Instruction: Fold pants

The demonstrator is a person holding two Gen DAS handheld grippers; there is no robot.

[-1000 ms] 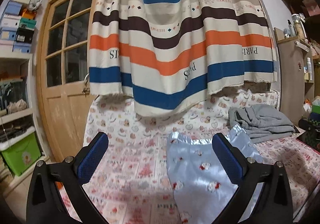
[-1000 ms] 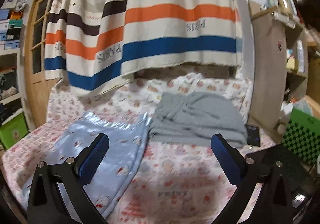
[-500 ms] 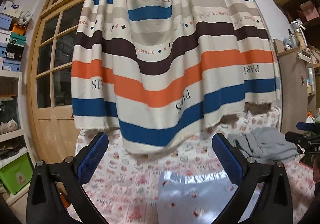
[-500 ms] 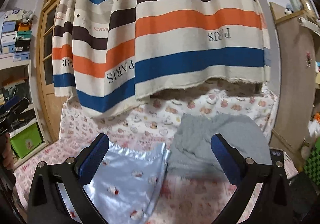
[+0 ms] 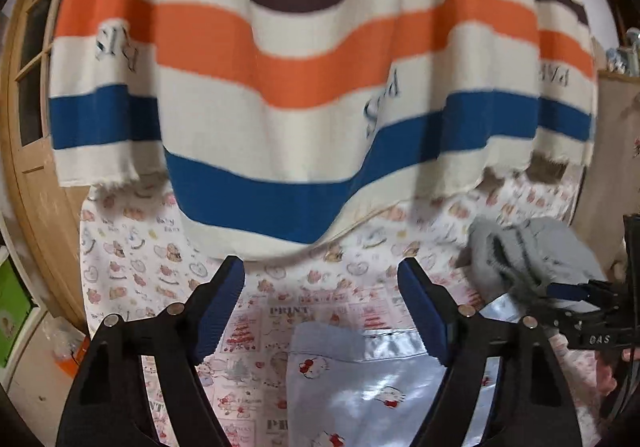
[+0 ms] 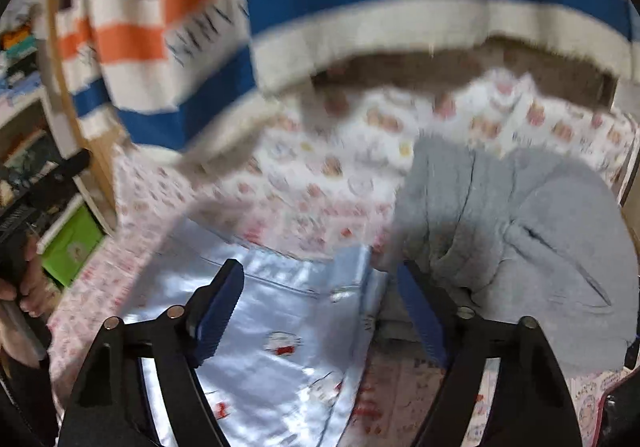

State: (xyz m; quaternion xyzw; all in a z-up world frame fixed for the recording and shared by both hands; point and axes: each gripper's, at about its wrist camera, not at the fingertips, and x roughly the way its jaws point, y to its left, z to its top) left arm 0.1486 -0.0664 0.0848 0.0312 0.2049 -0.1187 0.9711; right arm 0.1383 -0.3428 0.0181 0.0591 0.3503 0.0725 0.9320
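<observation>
Now dropped toward the blue pants (image 6: pixel 276 331) at lower centre, beside the grey clothes (image 6: pixel 520 231), left gripper (image 5: pixel 322 313) and right gripper (image 6: pixel 320 311) narrowed yet empty, grasp likely next

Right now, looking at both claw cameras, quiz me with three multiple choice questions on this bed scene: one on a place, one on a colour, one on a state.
1. The crumpled grey fleece garment lies where, relative to the shiny light-blue satin pants?
A. to their right
B. to their left
C. under them

2. The lowest stripe of the hanging striped curtain is:
A. green
B. blue
C. yellow

3. The right claw is:
A. shut on the pants
B. shut on the curtain
C. open

Answers: 1 A, the grey heap sits right of the satin. 2 B, a blue band runs along the hem. 3 C, its pads stand apart, gripping nothing.
</observation>
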